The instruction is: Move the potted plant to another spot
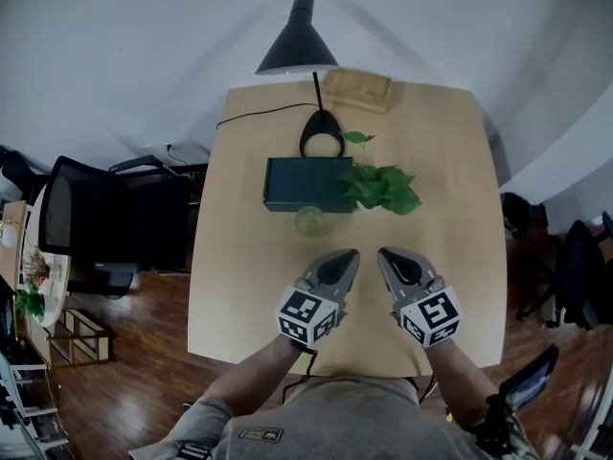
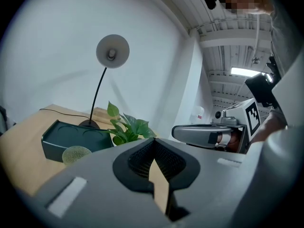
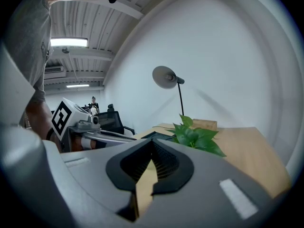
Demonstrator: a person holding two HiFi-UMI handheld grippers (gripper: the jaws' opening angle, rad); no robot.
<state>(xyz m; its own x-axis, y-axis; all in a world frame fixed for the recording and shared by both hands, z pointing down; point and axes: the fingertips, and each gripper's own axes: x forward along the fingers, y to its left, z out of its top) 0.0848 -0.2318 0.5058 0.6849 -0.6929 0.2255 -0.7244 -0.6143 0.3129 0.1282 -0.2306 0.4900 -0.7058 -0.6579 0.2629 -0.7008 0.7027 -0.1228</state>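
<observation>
The potted plant (image 1: 381,186) with broad green leaves stands mid-table, just right of a dark green tray (image 1: 306,183); its pot is hidden under the leaves. It also shows in the left gripper view as the plant (image 2: 127,128) and in the right gripper view as the plant (image 3: 194,137). My left gripper (image 1: 347,255) and right gripper (image 1: 382,255) hover side by side over the table, short of the plant. Both are shut with nothing in them, tips meeting in the left gripper (image 2: 153,152) and the right gripper (image 3: 152,148).
A round pale-green glass object (image 1: 311,220) sits at the tray's near edge, just ahead of my left gripper. A black desk lamp (image 1: 299,41) with its cord stands behind the tray, a wooden box (image 1: 356,88) at the far edge. Office chairs (image 1: 91,220) stand left of the wooden table (image 1: 239,295).
</observation>
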